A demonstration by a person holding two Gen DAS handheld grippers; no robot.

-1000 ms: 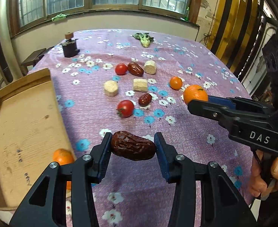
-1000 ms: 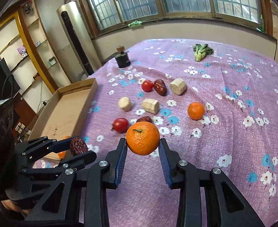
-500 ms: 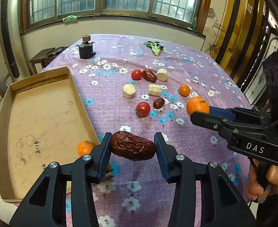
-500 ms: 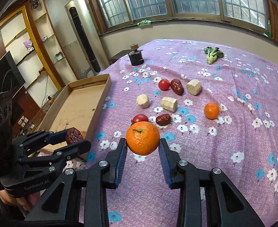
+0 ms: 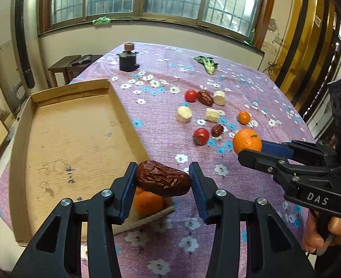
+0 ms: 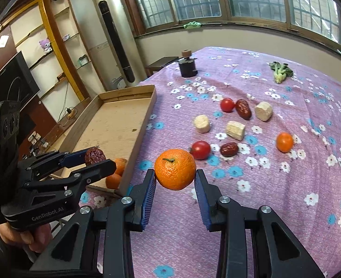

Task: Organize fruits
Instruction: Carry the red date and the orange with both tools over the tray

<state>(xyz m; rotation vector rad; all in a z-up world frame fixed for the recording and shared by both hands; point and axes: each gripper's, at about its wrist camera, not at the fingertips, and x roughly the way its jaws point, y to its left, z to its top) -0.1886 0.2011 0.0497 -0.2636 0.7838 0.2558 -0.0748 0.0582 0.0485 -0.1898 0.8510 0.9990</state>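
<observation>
Over the cardboard tray's (image 5: 77, 125) near right corner, my left gripper (image 5: 163, 180) clamps a wrinkled dark-red date (image 5: 163, 181), two oranges (image 5: 147, 202) in that corner below, my right gripper (image 6: 175, 180) beside it pinching a bright orange (image 6: 175, 172) above the tablecloth (image 6: 263, 197), tomatoes (image 6: 200, 149), dates, pale chunks scattered mid-table beyond.

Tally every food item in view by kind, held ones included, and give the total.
Oranges: 4 (one in the right gripper, two in the cardboard tray)
Red dates: 3 (one in the left gripper)
Tomatoes: 2
Pale chunks: 3
Leafy green: 1
Total: 13
</observation>
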